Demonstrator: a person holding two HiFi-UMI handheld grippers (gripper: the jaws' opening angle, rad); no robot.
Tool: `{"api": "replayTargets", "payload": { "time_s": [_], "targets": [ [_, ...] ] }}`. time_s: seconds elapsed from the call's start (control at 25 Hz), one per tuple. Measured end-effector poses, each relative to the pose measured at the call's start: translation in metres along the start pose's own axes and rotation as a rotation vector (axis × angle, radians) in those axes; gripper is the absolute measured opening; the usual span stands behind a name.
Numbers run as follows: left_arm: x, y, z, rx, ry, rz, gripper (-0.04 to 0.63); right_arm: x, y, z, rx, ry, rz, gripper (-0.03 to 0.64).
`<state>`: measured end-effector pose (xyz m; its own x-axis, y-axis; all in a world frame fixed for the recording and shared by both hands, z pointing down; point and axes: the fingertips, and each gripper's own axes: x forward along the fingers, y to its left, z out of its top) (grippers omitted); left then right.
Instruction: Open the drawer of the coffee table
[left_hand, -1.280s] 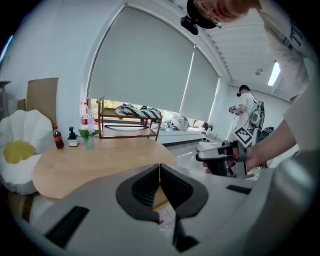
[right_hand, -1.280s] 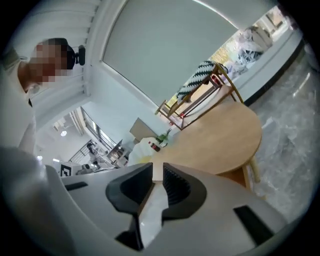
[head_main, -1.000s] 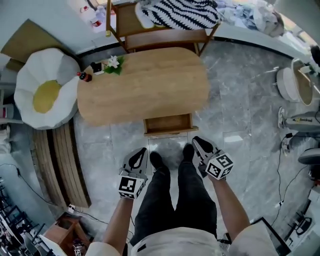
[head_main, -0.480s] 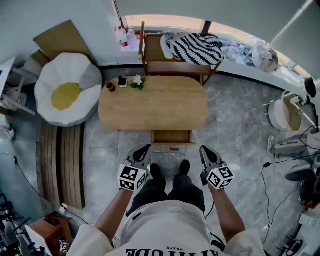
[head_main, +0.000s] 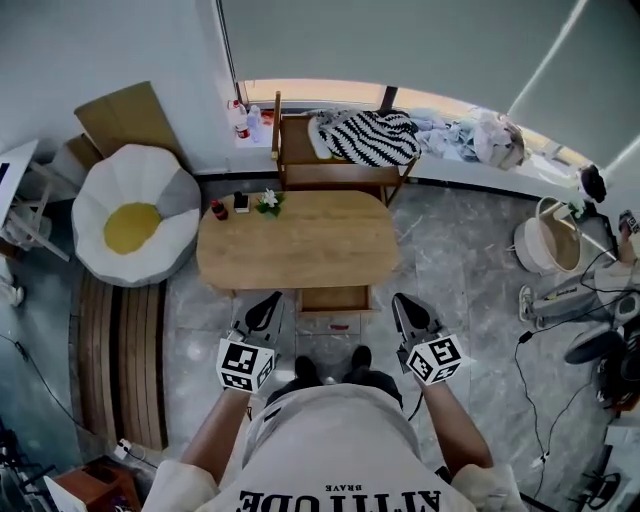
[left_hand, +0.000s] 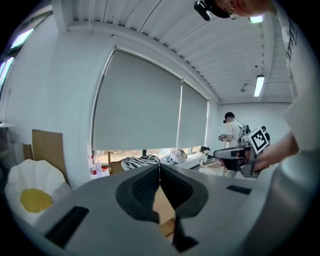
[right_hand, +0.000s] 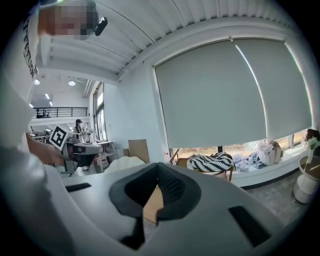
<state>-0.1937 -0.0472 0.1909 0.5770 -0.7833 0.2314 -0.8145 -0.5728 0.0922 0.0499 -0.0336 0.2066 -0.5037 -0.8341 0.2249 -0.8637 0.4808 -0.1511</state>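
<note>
- The wooden bench (head_main: 300, 240) stands on the marble floor (head_main: 450, 260) just ahead of the person's feet, with its long side towards them
- The drawer (head_main: 335, 298) juts out of the bench's near long side, right of its middle, and its wooden inside shows; the opening looks done, and I judge that nothing is left unless a fuller pull is wanted
- The left gripper (head_main: 270, 300) hangs near the drawer's left, touching neither drawer nor bench; its jaws meet tip to tip with nothing between them
- The right gripper (head_main: 398, 300) hangs near the drawer's right, also apart from it; its jaws are closed and empty
- A small plant (head_main: 267, 201) and a dark bottle (head_main: 219, 210) sit at the bench's far left corner, well apart from the drawer
</note>
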Motion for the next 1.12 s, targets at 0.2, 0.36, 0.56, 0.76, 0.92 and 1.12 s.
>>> {"api": "replayTargets", "payload": {
  "time_s": [0.2, 0.36, 0.56, 0.76, 0.92, 1.12],
  "targets": [
    [-0.011, 0.006, 0.016, -0.011, -0.041, 0.009, 0.020, -0.010, -0.002, 0.018, -0.024, -0.012, -0.043, 0.017],
    [-0.009, 0.008, 0.013, -0.040, -0.030, -0.013, 0.020, -0.015, 0.006, 0.019, -0.053, 0.029, 0.003, 0.017],
    [0.000, -0.003, 0.006, 0.010, -0.013, -0.010, 0.018, -0.026, 0.003, 0.024, -0.089, 0.031, -0.006, 0.017],
    [-0.002, -0.039, 0.010, 0.006, -0.030, 0.010, 0.018, -0.056, 0.005, 0.021, -0.109, 0.016, 0.054, 0.018],
    [-0.008, -0.067, 0.017, 0.022, -0.051, 0.043, 0.020, -0.080, 0.002, 0.015, -0.121, 0.009, 0.087, 0.018],
    [-0.025, -0.110, 0.022, 0.038, -0.067, 0.096, 0.018, -0.121, -0.006, 0.014, -0.128, -0.003, 0.142, 0.018]
  ]
}}
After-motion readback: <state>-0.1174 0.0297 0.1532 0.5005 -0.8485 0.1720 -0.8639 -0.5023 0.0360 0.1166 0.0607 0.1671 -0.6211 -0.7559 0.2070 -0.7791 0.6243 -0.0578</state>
